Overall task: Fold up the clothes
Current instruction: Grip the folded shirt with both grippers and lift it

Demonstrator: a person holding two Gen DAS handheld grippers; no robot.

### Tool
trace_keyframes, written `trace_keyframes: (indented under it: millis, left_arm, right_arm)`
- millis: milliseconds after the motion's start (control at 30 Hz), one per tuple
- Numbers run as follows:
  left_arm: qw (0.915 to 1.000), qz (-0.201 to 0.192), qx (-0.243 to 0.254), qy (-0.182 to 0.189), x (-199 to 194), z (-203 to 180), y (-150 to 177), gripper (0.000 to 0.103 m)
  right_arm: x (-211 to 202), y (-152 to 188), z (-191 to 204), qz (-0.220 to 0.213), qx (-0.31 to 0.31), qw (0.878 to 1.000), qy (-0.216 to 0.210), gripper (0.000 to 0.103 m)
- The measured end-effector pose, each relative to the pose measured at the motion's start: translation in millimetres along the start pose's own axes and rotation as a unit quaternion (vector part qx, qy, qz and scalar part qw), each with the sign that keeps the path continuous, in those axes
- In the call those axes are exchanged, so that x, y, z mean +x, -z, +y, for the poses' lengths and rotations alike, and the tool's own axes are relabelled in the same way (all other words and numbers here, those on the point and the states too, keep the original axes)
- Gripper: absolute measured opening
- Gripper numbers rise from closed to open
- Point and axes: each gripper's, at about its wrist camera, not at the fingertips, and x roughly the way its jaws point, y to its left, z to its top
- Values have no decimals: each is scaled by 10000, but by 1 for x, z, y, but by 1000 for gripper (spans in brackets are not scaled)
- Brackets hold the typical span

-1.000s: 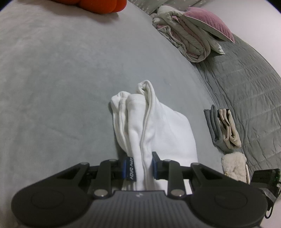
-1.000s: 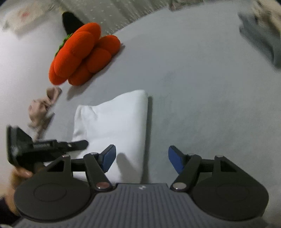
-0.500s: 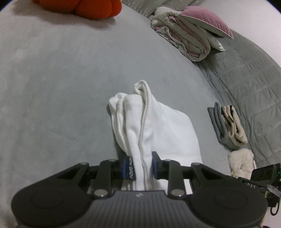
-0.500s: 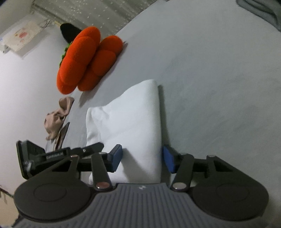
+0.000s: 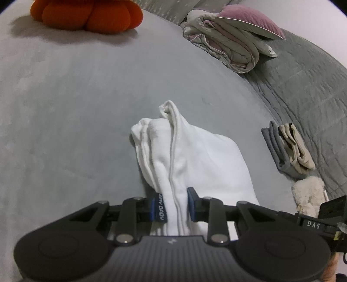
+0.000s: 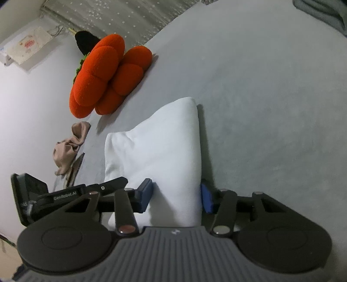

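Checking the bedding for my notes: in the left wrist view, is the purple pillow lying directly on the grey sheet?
No, the purple pillow rests on top of a folded quilt, not on the sheet.

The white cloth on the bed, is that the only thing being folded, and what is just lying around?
In the job: white cloth, left hand-held gripper, right hand-held gripper.
Lying about: orange plush, rolled quilt, folded pile, bed.
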Motion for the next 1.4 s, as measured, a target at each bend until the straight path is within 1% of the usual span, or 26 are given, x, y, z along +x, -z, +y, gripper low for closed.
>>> trace_keyframes:
  millis: [133, 233, 433, 600, 700, 833, 933, 1033, 1133, 1200, 1267, 1400]
  left_arm:
    - [9996, -92, 230, -106, -3, -7, 0, 27]
    - [9995, -199, 246, -83, -9, -10, -2, 27]
    - [9987, -443, 247, 9, -17, -15, -6, 26]
    - [9963, -718, 464, 23, -24, -32, -7, 25]
    - [9953, -814, 531, 42, -23, -45, -11, 25]
    - [9954, -846, 438, 111, -16, -65, -16, 25]
    - [9942, -941, 485, 184, -11, -85, -18, 25]
    - [9935, -961, 516, 332, -4, -105, -19, 25]
    - [9915, -1032, 603, 511, 5, -134, -25, 25]
    - [9899, -1081, 663, 631, 11, -153, -29, 25]
    - [9883, -1072, 757, 773, 21, -181, -36, 25]
    - [9834, -1045, 868, 1201, 51, -245, -60, 25]
  right_arm:
    - [0, 3, 10, -148, -285, 9993, 183, 40]
    - [-3, 3, 19, -292, -567, 9975, 311, 36]
    - [-11, 3, 34, -609, -1081, 9910, 495, 34]
    - [-17, 2, 45, -872, -1506, 9826, 646, 34]
    - [-29, -3, 43, -1044, -1551, 9796, 730, 34]
    - [-47, -12, 37, -1279, -1541, 9761, 838, 34]
    - [-60, -18, 32, -1455, -1533, 9731, 919, 34]
    - [-73, -24, 27, -1630, -1524, 9696, 1000, 33]
    - [-86, -31, 23, -1805, -1514, 9658, 1080, 33]
    - [-103, -42, 13, -1938, -1513, 9624, 1152, 33]
    - [-122, -57, 0, -2077, -1514, 9585, 1232, 33]
    - [-161, -87, -26, -2354, -1515, 9499, 1391, 32]
